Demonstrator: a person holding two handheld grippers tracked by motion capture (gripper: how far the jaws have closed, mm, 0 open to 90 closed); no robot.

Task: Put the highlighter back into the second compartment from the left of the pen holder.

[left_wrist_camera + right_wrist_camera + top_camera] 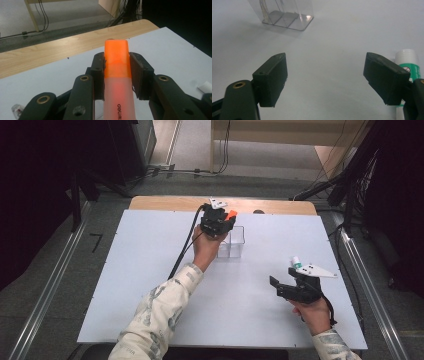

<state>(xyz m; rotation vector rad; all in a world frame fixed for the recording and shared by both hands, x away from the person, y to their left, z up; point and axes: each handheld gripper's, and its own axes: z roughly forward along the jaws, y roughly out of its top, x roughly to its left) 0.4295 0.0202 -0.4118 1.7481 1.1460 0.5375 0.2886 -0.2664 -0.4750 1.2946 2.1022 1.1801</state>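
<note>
My left gripper [117, 75] has an orange highlighter [117, 75] pinched between its 2 jaws, squeezed right where the bright cap meets the paler frosted barrel. In the high view the left gripper [218, 222] hangs at the far side of the white table [150, 270], just beside the clear plastic organizer box [233, 242], with the highlighter's orange cap [231, 213] poking out past the jaws.

I judge the highlighter light and rigid, a smooth plastic tube that could twist or slide if I squeeze at the very tip. The grip straddles the cap seam, which gives the pads a small ledge to bite on, so that looks a sound place to hold. Too hard a squeeze on the cap alone might pop it loose.

The organizer box [284, 15] looks thin-walled and light, with dividers inside; I expect it to skate on the table if I knock its rim, so the highlighter should go in from above.

My right gripper [287, 287] hovers over the near right of the table, jaws spread wide, holding nothing. A glue stick [408, 62] with a white cap and green label lies just beside its right jaw, likewise light, round and liable to roll.
</note>
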